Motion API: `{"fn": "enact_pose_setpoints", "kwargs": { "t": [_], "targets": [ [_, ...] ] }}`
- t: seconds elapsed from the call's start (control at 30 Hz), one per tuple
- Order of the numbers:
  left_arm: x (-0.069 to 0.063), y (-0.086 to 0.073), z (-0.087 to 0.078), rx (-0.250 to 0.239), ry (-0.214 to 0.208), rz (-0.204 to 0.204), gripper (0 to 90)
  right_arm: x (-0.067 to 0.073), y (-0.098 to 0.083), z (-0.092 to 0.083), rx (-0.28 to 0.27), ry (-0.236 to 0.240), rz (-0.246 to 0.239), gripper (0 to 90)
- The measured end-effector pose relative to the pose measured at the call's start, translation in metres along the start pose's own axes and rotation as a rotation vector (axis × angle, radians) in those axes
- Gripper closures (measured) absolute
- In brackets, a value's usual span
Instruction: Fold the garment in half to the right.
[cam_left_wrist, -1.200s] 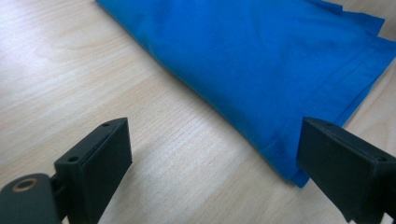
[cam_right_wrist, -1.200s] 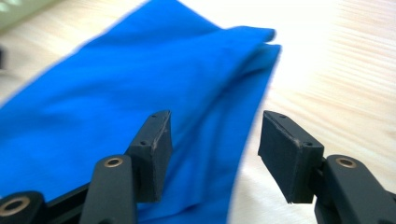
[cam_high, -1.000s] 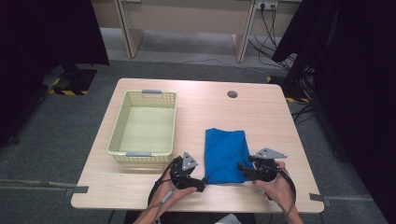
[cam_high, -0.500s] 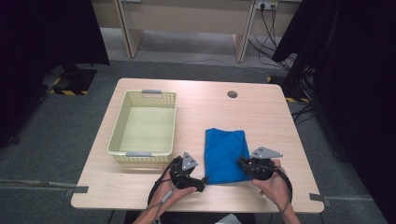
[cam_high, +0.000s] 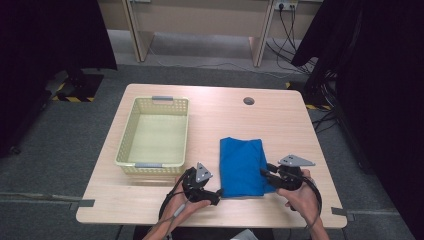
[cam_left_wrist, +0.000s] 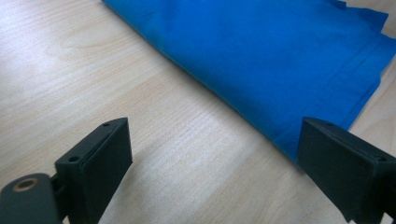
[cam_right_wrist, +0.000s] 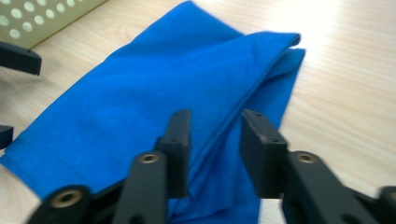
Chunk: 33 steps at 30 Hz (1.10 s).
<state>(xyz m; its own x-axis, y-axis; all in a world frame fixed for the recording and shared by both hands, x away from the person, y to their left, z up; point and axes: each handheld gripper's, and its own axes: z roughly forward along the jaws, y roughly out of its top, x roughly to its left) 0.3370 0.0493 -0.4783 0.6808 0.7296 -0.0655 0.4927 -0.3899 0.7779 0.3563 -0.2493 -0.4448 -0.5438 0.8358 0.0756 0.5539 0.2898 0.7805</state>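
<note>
While the tabletop (cam_high: 210, 107) carries the folded blue cloth (cam_high: 242, 166) beside the basket (cam_high: 154, 131), my left gripper (cam_left_wrist: 212, 154) waits spread at its corner; my right gripper (cam_right_wrist: 215, 140), just reopening, straddles the fold unpinched. Next I must close firmly on both edges.

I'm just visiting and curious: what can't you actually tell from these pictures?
- High view: the near edge of the blue cloth is covered by both tools, so no grip is visible.
- Right gripper view: whether the fingers pinch the fold; the picture's bottom edge cuts it off.
- The basket: its holes are too small.
</note>
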Motion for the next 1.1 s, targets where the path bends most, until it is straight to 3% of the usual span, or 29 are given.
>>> {"fn": "enact_pose_setpoints", "kwargs": {
  "t": [0.1,0.23,0.33,0.43,0.6,0.77,1.0,1.1],
  "targets": [
    [0.0,0.0,0.0,-0.002,0.002,-0.001,9.7,0.007,-0.002,0.007,0.029,0.014,0.015,54.6],
    [0.001,0.0,-0.001,-0.004,0.005,-0.001,9.7,0.012,-0.009,0.026,0.089,0.029,0.002,58.1],
    [0.001,0.0,-0.001,-0.004,0.004,0.003,9.7,0.014,-0.011,0.029,0.081,0.049,-0.029,71.8],
    [0.001,0.001,-0.001,-0.004,0.006,0.001,9.8,0.017,-0.008,0.026,0.063,0.032,-0.075,80.4],
    [0.002,0.0,0.001,-0.001,0.009,0.0,9.8,0.016,0.008,0.008,-0.01,0.009,-0.094,82.4],
    [0.002,0.0,0.002,0.003,0.012,-0.001,9.8,0.002,0.014,-0.006,-0.052,-0.035,-0.07,82.2],
    [0.001,0.002,0.004,0.001,0.01,0.002,9.9,-0.016,-0.011,0.017,0.055,-0.079,-0.052,81.1],
    [-0.002,0.005,0.006,-0.009,0.006,0.002,9.8,-0.016,-0.013,0.021,0.068,-0.079,-0.047,80.1]
  ]
}}
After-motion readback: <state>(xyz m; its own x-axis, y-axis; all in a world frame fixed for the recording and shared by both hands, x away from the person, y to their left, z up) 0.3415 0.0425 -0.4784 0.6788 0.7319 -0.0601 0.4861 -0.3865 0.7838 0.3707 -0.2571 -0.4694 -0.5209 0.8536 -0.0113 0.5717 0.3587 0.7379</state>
